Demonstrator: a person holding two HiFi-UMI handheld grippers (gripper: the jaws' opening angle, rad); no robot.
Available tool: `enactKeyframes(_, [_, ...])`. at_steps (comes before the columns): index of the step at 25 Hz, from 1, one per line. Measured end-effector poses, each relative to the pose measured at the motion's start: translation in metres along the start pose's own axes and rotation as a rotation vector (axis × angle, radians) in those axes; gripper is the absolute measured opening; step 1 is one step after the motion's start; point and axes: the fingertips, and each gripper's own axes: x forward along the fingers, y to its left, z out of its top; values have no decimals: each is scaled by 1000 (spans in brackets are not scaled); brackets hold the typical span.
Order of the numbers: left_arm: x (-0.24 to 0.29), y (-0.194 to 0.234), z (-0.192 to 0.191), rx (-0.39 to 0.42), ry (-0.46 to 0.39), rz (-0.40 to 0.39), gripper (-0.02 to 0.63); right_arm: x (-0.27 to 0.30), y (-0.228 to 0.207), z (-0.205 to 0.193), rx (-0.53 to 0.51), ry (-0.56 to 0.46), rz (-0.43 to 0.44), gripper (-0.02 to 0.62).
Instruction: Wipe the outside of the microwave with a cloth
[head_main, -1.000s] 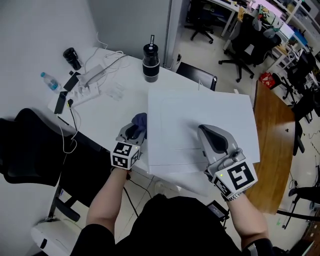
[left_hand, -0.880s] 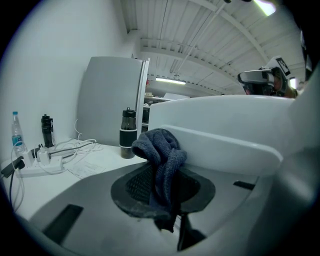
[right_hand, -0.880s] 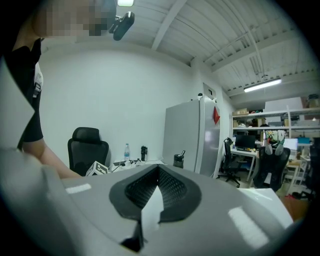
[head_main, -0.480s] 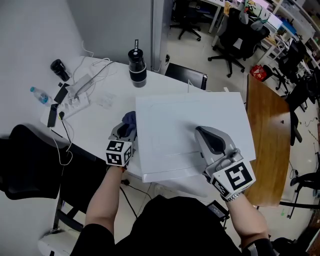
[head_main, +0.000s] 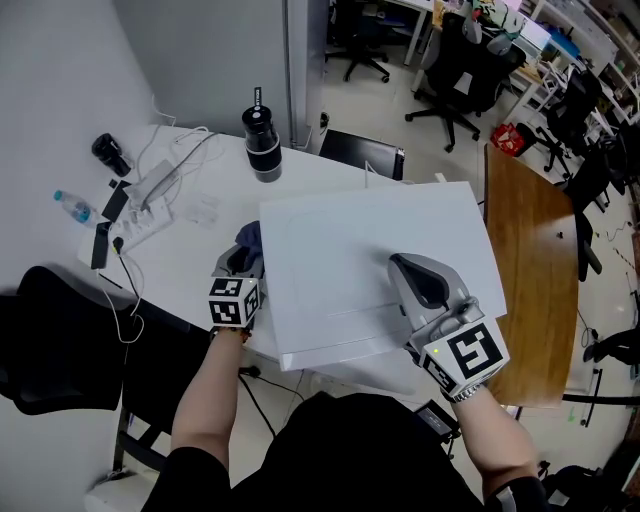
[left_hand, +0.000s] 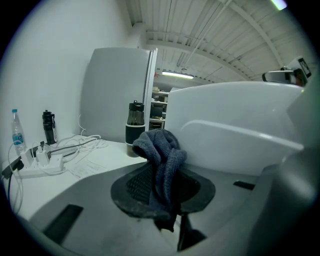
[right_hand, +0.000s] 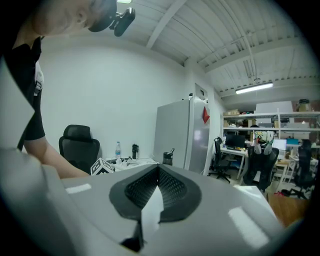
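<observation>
- Far left of frame: clear plastic water bottle (head_main: 75, 207) and white power strip with tangled cables (head_main: 150, 200) on the white table (head_main: 200, 260). Black office chair (head_main: 55, 340) lower left. None of it in play.
- Upper centre-left: black-and-white cylindrical tumbler (head_main: 262, 143), standing clear of the work.
- left gripper (head_main: 245, 258): jaws partly closed, clamped on a dark blue terry cloth (head_main: 247, 236). Its own view shows the cloth bunched up above the pads, with a loose end hanging below.
- Change: over the last second the cloth has slid along the left side wall of the white box-shaped microwave (head_main: 370, 265), toward its far corner. Reads as a wipe stroke in progress on that side.
- Contact: the head view has the cloth right against the wall. The left gripper view shows it just beside the casing, so I can't confirm pressure.
- right gripper (head_main: 402, 262): jaws fully together, holding nothing, lying on the microwave top right of centre. It's on about the same spot on the panel as a second ago. My read is that it's bracing the box.
- Right edge: brown wooden table (head_main: 525, 250), not involved.
- Status, my judgement: the left side is partly covered. Top, front and right side have no cloth on them now, so most of the outside is probably left to do.
</observation>
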Motion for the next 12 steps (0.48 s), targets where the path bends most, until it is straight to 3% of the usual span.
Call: enactKeyframes(12, [-29,2,18,5,-47,43,87,-14,1,-1,6,-7,-10,2])
